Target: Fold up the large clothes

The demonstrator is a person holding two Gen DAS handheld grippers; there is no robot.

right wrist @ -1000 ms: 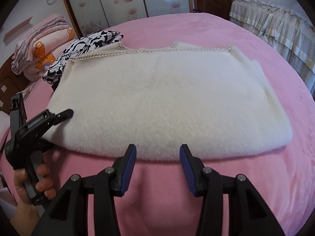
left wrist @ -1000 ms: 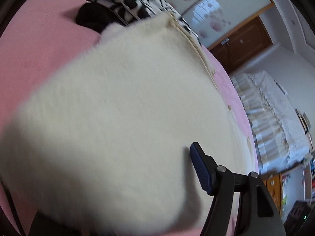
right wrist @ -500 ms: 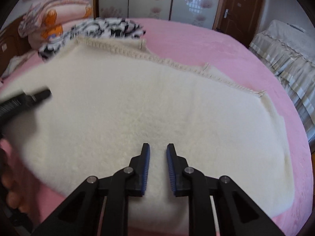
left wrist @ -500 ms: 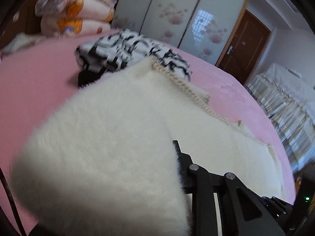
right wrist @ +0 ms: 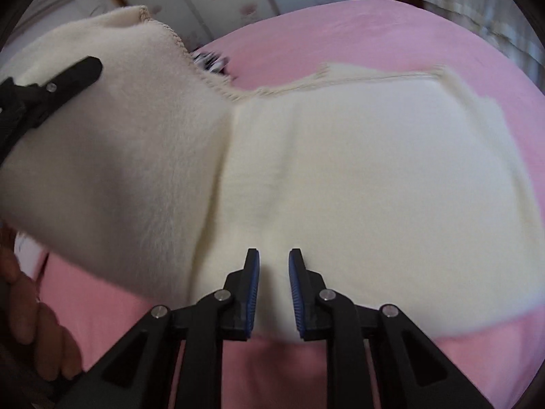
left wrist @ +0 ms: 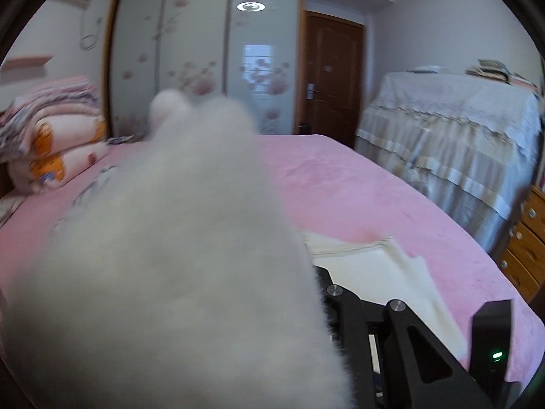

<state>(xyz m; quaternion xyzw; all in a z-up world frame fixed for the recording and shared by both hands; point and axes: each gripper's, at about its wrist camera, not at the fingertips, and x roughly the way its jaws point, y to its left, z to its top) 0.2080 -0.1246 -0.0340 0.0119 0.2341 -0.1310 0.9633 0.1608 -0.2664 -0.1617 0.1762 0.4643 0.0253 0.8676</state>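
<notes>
Right, cream fleece garment (right wrist: 357,170) lies on the pink bed (right wrist: 374,24), its left end lifted and curling over toward the middle. Fluffy, thick, stitched trim along the far edge; it should hold a soft fold. Left hand-held gripper (right wrist: 51,85) is pinching that raised end, its far side hidden by pile. Right hand-held gripper (right wrist: 274,272) sits at the garment's near edge, jaws nearly together, fabric between them; grip looks likely, can't confirm. Advice: carry the flap flat across, align the trims.
</notes>
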